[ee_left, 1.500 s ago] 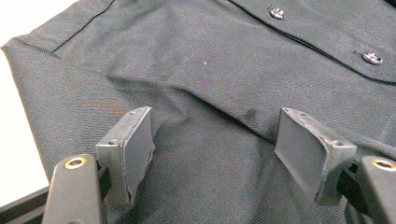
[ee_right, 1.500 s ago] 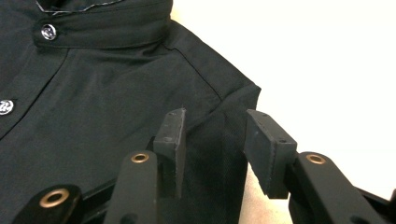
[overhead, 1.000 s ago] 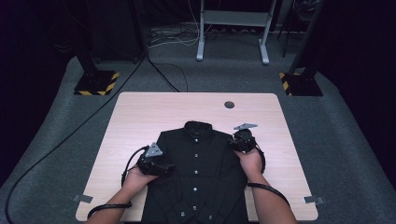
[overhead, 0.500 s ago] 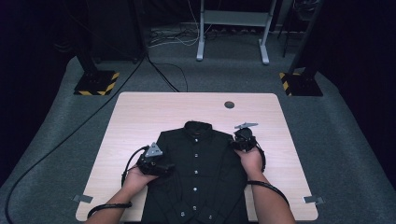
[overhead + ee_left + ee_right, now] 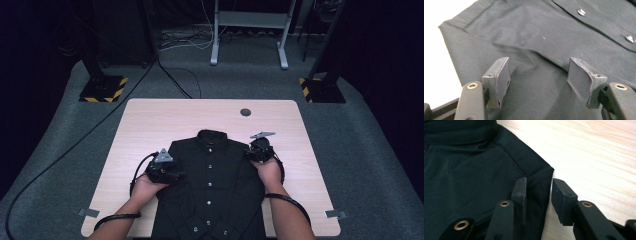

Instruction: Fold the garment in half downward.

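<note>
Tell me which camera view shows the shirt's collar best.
The high view: the collar shows whole at the far end of the shirt. The right gripper view catches its edge; the left gripper view shows plain cloth and buttons.

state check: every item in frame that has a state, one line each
black shirt: lying flat on the table, front up, buttoned, collar away from the person.
left tool: open, jaws just closing in, fabric between the pads but not pinched yet.
right tool: open, straddling the shirt's shoulder edge, pads not pressing.
table: light wood top, bare around the shirt.
</note>
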Action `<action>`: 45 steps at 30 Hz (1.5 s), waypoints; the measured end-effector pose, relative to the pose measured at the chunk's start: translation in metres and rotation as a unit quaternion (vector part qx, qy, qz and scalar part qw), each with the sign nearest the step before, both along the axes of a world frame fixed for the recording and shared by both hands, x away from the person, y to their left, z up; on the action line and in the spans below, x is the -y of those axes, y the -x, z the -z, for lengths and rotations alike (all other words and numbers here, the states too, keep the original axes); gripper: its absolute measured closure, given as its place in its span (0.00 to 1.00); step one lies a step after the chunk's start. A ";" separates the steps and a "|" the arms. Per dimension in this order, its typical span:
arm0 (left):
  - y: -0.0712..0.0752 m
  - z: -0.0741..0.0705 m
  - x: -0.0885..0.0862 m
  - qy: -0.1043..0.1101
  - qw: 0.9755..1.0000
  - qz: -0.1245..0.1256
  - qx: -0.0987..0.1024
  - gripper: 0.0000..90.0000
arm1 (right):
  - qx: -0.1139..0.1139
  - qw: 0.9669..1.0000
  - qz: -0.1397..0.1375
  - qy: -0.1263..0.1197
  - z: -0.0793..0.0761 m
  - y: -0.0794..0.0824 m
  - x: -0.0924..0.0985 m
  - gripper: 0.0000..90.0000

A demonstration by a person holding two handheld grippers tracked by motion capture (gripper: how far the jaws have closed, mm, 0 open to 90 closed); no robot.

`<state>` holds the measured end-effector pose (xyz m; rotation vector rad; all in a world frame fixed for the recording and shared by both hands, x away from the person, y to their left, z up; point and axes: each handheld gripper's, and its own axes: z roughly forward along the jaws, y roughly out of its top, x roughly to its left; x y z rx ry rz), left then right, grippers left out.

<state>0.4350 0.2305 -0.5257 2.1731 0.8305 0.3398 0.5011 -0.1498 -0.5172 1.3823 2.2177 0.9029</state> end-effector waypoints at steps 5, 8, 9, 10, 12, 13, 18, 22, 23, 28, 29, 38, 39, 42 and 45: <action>-0.012 -0.007 -0.006 0.009 0.999 -0.033 -0.007 0.40 | -0.001 1.000 0.003 0.001 0.000 0.000 -0.001 0.73; -0.017 -0.009 -0.008 0.005 0.999 -0.046 -0.009 0.42 | 0.000 1.000 0.003 0.000 0.000 0.001 -0.001 0.73; -0.018 -0.010 -0.008 0.002 0.999 -0.049 -0.010 0.42 | 0.000 1.000 0.003 -0.001 0.000 0.001 -0.001 0.73; -0.020 -0.011 -0.008 0.003 0.999 -0.051 -0.011 0.42 | 0.000 1.000 0.005 -0.002 0.000 0.001 -0.001 0.73; -0.023 -0.012 -0.008 -0.002 0.998 -0.055 -0.011 0.43 | 0.001 1.000 0.005 -0.002 0.000 0.001 -0.001 0.73; -0.025 -0.013 -0.008 -0.003 0.998 -0.058 -0.011 0.44 | 0.001 1.000 0.005 -0.002 0.000 0.001 -0.001 0.73; -0.034 -0.017 -0.007 -0.010 0.997 -0.071 -0.010 0.48 | 0.001 1.000 0.003 -0.002 0.000 0.001 0.000 0.73; -0.043 -0.017 -0.010 -0.009 0.996 -0.091 -0.014 0.50 | -0.001 1.000 0.004 -0.001 0.000 0.000 -0.001 0.73; -0.045 -0.017 -0.011 -0.007 0.995 -0.096 -0.017 0.51 | -0.002 1.000 0.005 0.000 0.000 0.000 -0.001 0.73; -0.053 -0.017 -0.017 0.005 0.992 -0.120 -0.024 0.52 | 0.000 1.000 0.009 -0.003 0.000 0.001 -0.001 0.73; -0.057 -0.016 -0.019 0.008 0.991 -0.130 -0.028 0.52 | 0.000 1.000 0.009 -0.002 0.000 0.001 -0.001 0.73; -0.068 -0.011 -0.019 -0.001 0.989 -0.145 -0.036 0.53 | -0.002 1.000 0.012 -0.001 0.000 0.001 -0.002 0.74; -0.070 -0.011 -0.018 -0.002 0.989 -0.146 -0.037 0.53 | -0.002 1.000 0.012 -0.002 0.000 0.001 -0.002 0.74; -0.072 -0.010 -0.016 -0.006 0.987 -0.153 -0.040 0.53 | -0.002 1.000 0.012 -0.002 0.000 0.001 -0.002 0.74; -0.074 -0.010 -0.015 -0.008 0.987 -0.156 -0.042 0.54 | -0.002 1.000 0.011 -0.001 0.000 0.001 -0.002 0.74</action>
